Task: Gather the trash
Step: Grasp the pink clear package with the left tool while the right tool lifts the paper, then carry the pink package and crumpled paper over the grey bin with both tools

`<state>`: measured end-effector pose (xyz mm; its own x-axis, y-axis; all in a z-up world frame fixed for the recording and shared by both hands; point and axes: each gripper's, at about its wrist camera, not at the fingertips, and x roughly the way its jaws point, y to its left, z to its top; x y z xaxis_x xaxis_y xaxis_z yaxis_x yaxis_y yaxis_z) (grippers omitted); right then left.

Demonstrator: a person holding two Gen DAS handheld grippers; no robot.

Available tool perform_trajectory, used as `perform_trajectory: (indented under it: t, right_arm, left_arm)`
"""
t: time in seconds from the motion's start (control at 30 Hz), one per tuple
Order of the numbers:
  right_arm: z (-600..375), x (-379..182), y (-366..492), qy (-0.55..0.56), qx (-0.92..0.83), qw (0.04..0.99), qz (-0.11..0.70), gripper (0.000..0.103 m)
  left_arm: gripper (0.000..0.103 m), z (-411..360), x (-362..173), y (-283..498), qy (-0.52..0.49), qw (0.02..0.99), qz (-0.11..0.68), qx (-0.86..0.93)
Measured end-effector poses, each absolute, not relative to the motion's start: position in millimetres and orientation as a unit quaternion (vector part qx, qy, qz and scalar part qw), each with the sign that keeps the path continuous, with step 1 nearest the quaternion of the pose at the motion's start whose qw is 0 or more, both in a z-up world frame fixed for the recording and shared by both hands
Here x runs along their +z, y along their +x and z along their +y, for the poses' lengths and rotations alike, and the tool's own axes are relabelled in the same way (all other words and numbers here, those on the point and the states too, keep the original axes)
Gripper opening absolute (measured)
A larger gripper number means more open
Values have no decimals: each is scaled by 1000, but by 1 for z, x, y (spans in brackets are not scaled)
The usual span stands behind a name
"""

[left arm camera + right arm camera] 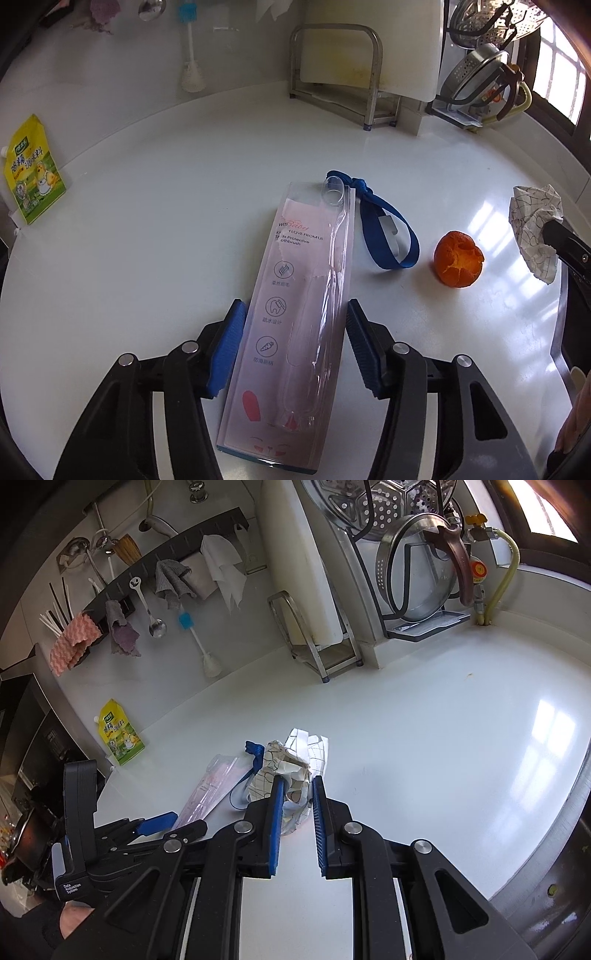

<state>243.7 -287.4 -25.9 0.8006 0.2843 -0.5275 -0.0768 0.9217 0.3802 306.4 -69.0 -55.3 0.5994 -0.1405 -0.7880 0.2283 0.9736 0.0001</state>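
**Counter check: both grippers on trash items**

L gripper [295, 314] straddles the toothbrush blister pack [291, 317], which lies flat on the white countertop [166, 221], long axis running away from the camera. Blue pads [231, 347] sit at or just off the pack's two long edges; firm contact can't be confirmed. Pack appears empty: clear moulded shell over a pink printed card.

R gripper [298, 794] nearly closed, pinching a crumpled patterned wrapper [291, 764]; wad bulges out ahead of the tips.

Other items on counter: blue strap [384, 236], knotted, just beside pack's far right edge, touching near the top. Orange peel [458, 264] sits apart, betw. strap and wrapper. Yellow seasoning pouch [33, 170] stands against the wall at far left, well clear. Metal rack [343, 74] w/ white cutting board [373, 40] at back.
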Motion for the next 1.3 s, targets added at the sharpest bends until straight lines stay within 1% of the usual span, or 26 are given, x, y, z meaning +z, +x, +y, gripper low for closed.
perform_trajectory:
  t: [0.3, 0.67, 0.97, 1.3]
  right_arm:
    - [-275, -23, 227, 158, 102, 937, 293, 15]
    - [-248, -13, 129, 145, 79, 943, 288, 15]
    - [-233, -27, 35, 159, 52, 944, 285, 15]
    - [-212, -48, -48, 132, 22, 948, 289, 15]
  left_arm:
    - [54, -47, -29, 260, 50, 916, 391, -67]
    - [54, -34, -3, 176, 56, 933, 348, -68]
    - [54, -32, -7, 96, 63, 935, 336, -90]
    - [54, -29, -20, 18, 62, 932, 338, -113]
